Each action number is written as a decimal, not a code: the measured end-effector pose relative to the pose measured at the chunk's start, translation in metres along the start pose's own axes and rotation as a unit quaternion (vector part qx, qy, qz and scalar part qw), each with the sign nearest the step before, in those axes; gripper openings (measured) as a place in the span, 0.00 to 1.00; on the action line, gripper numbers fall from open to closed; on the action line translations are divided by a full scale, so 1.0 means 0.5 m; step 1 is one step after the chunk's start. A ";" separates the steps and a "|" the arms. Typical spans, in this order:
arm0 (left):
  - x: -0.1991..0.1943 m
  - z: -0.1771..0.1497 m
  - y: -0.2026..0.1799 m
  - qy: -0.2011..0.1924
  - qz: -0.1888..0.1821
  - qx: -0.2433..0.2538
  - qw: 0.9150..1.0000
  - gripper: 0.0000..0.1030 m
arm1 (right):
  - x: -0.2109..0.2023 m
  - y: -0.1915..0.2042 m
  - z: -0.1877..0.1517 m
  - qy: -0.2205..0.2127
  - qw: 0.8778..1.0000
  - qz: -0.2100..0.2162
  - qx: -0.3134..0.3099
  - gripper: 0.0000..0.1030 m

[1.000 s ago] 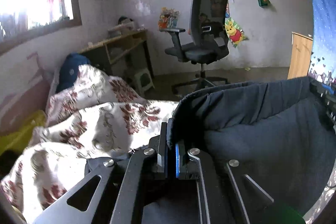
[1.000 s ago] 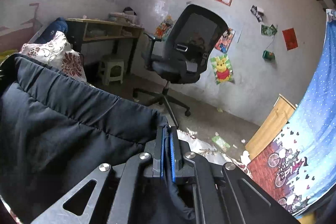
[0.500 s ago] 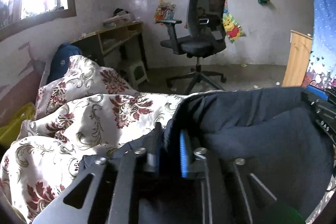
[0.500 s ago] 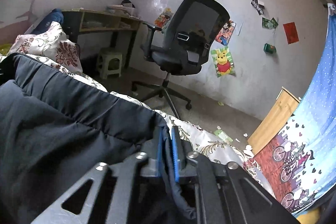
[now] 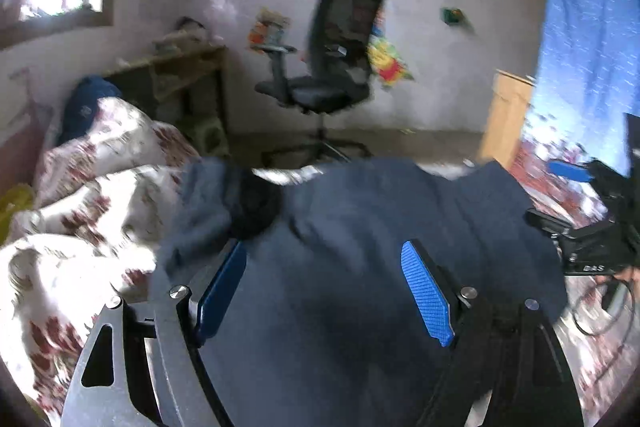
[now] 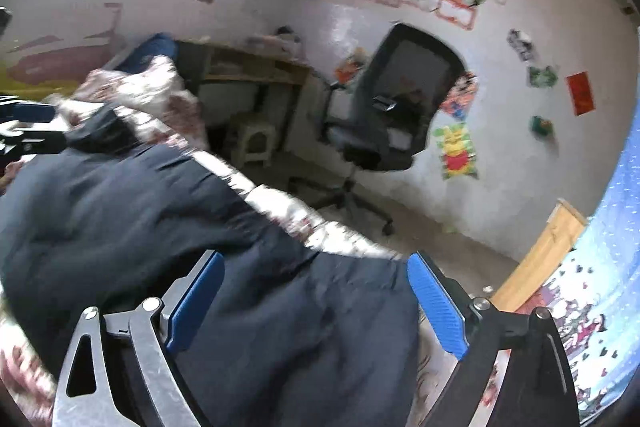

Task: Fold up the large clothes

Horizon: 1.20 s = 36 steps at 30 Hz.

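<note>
One dark garment [image 5: 360, 247], long axis crosswise, on floral bedding [image 5: 100, 195]

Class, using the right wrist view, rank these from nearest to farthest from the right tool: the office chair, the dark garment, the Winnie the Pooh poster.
1. Dark garment, lying between the open fingers of the right tool.
2. Office chair, on the floor, centre.
3. Winnie the Pooh poster, on the wall behind the chair, right.
</note>
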<state>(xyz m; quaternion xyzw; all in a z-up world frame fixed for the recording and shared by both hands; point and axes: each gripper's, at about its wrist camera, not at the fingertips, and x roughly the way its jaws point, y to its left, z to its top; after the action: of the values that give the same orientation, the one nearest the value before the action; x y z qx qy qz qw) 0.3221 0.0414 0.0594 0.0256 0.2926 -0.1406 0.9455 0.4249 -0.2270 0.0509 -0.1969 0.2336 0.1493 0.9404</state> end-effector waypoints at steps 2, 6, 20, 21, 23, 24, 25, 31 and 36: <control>-0.003 -0.025 -0.018 0.031 -0.031 0.021 0.999 0.73 | -0.009 0.008 -0.029 0.034 0.998 0.050 0.011 0.91; 0.028 -0.067 -0.036 0.102 -0.072 0.029 0.992 0.73 | 0.015 0.015 -0.087 0.114 0.986 0.112 0.047 0.91; 0.152 -0.041 0.011 0.130 0.019 0.012 0.991 0.74 | 0.165 -0.009 -0.073 0.143 0.976 0.128 0.103 0.98; 0.161 -0.037 0.021 0.128 0.027 0.007 0.991 0.74 | 0.181 -0.014 -0.066 0.144 0.975 0.127 0.112 0.99; 0.159 -0.035 0.045 0.127 0.034 -0.005 0.991 0.74 | 0.208 -0.026 -0.055 0.145 0.973 0.127 0.129 1.00; 0.166 -0.031 0.059 0.127 0.039 -0.016 0.991 0.74 | 0.220 -0.031 -0.050 0.147 0.971 0.129 0.138 1.00; 0.168 -0.028 0.070 0.127 0.042 -0.024 0.991 0.74 | 0.236 -0.036 -0.043 0.150 0.969 0.130 0.146 1.00; 0.175 -0.014 0.124 0.115 0.054 -0.057 0.990 0.75 | 0.308 -0.053 -0.011 0.167 0.964 0.125 0.164 1.00; 0.179 -0.016 0.149 0.110 0.057 -0.082 0.989 0.78 | 0.366 -0.040 0.004 0.192 0.964 0.111 0.149 1.00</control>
<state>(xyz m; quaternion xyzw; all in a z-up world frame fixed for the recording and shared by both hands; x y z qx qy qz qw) 0.4094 0.0914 0.0001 -0.0201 0.4033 -0.0587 0.9130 0.5879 -0.2089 -0.0324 -0.0524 0.4500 0.1760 0.8739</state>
